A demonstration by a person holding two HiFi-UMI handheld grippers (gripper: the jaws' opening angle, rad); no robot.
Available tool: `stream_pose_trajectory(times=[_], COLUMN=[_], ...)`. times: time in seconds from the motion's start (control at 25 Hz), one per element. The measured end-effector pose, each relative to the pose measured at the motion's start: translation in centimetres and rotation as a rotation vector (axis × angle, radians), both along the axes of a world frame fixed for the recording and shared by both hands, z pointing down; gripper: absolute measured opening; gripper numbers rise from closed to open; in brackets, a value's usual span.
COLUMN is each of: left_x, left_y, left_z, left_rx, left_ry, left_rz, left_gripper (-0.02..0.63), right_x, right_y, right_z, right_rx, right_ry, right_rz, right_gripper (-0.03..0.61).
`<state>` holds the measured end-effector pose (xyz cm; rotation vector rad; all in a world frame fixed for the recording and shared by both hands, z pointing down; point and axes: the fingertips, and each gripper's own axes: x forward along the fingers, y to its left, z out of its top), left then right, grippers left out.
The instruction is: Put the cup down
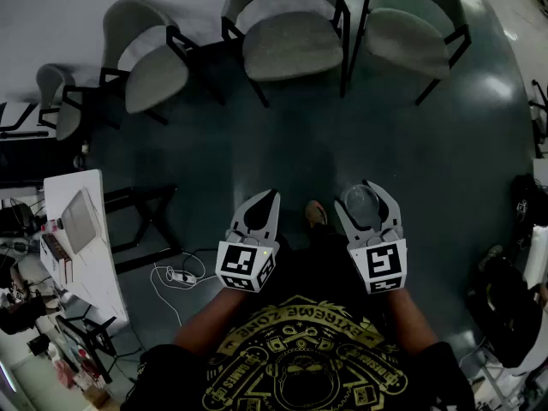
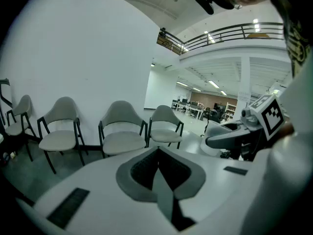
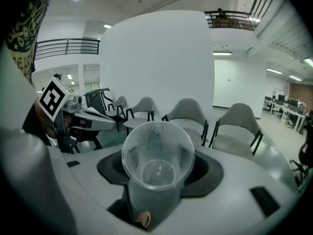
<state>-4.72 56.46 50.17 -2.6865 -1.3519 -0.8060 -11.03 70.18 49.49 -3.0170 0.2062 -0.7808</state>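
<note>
My right tongs (image 1: 363, 195) grip the clear cup (image 3: 157, 153), jaws spread wide on its wall and its mouth turned back toward the camera. It hangs over the dark floor (image 1: 257, 144). My left tongs (image 1: 261, 200), just beside them, are pinched together and hold nothing. A row of grey chairs (image 1: 291, 41) stands ahead of both. My shoe (image 1: 316, 214) shows between the two. A white table (image 1: 103, 281) sits well out beyond the left tongs, and a cable (image 1: 175, 274) lies nearer.
</note>
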Motion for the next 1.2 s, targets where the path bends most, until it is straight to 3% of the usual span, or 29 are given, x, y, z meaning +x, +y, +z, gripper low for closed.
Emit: stream_pose_trajectory(times=[0.76, 1.2], left_x=[0.6, 0.2], left_y=[-3.7, -8.3], left_z=[-1.5, -1.5], left_rx=[-0.002, -0.019], left_ry=[0.030, 0.035], left_rz=[-0.112, -0.233], left_gripper=[0.011, 0.011], right_x=[2.2, 3.9], right_y=[-2.9, -7.2], right_z=[-2.6, -2.2], right_rx=[-0.009, 0.008], right_ry=[0.051, 0.050], right_rz=[-0.086, -0.202], right_gripper=[0.262, 0.264])
